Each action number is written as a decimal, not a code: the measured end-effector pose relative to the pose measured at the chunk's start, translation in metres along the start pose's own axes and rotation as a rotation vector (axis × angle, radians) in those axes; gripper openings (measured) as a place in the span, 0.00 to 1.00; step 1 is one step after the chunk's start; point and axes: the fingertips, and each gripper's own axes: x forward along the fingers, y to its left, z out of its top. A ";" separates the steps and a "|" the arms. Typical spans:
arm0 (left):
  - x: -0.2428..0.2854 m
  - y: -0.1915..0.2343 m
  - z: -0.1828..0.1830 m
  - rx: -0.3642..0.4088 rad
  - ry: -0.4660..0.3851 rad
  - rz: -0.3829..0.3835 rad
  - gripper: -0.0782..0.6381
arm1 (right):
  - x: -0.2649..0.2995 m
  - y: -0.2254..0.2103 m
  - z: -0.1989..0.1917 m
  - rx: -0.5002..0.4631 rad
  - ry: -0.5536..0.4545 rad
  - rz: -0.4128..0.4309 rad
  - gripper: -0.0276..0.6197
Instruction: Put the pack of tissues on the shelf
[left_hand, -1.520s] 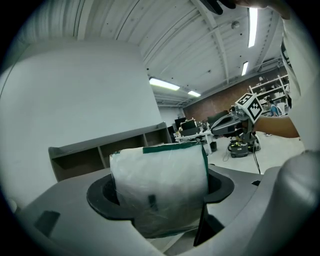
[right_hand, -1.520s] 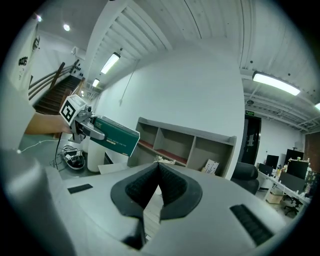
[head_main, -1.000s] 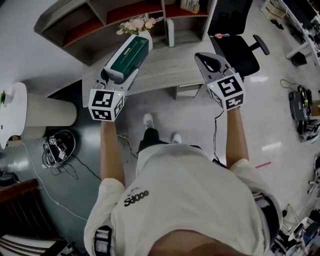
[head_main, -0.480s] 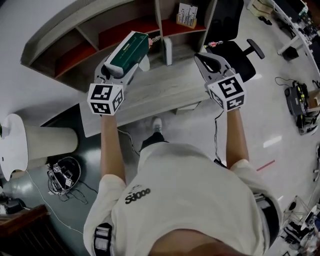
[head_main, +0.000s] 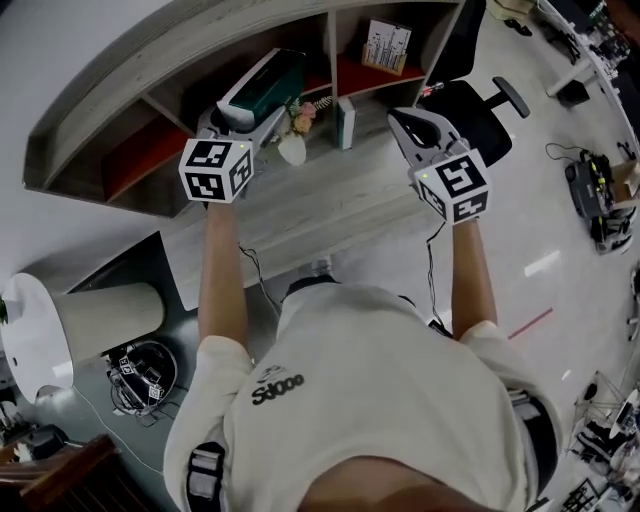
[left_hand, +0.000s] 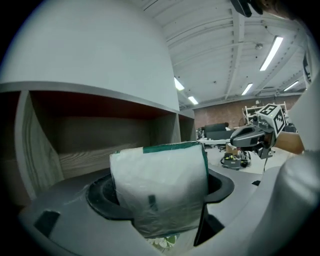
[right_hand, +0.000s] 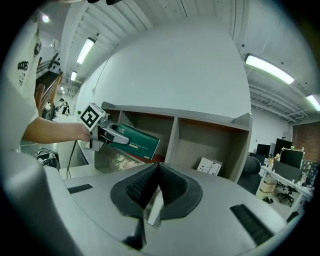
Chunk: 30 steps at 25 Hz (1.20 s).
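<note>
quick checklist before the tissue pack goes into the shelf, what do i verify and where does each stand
1. Grip: left gripper has its jaws clamped on the pack of tissues: ok.
2. Target compartment of the shelf: the left gripper view shows nothing standing in the part ahead of the pack: ok.
3. Pack resting on the shelf board: it is held in the air at the opening: not ok.
4. Clearance over the vase of flowers just below the pack: cannot tell.
5. Right gripper: shut, holding nothing, off to the side of the path: ok.
</note>
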 end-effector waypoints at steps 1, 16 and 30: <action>0.008 0.004 -0.001 -0.005 0.000 -0.016 0.65 | 0.005 -0.003 0.000 0.003 0.001 -0.008 0.04; 0.063 0.030 -0.019 0.025 0.012 -0.105 0.69 | 0.036 -0.030 -0.019 0.023 0.084 -0.082 0.04; 0.039 0.055 -0.034 -0.059 0.001 0.023 0.75 | 0.055 -0.008 -0.023 0.003 0.112 -0.044 0.04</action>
